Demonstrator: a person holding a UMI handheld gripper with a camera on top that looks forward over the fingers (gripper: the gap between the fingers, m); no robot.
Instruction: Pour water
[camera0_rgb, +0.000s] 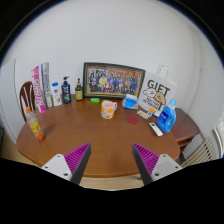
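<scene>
While the hand-held gripper (111, 160) hovers level above the near edge of the table (80, 135), fingers spread wide and empty, an orange cup (108, 109) stands well beyond them.

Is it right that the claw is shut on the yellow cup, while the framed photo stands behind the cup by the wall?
Not quite. The gripper view shows the claw open and holding nothing, with the yellow cup standing on the wooden table well beyond the fingers. The framed photo does stand behind the cup by the wall.
</scene>
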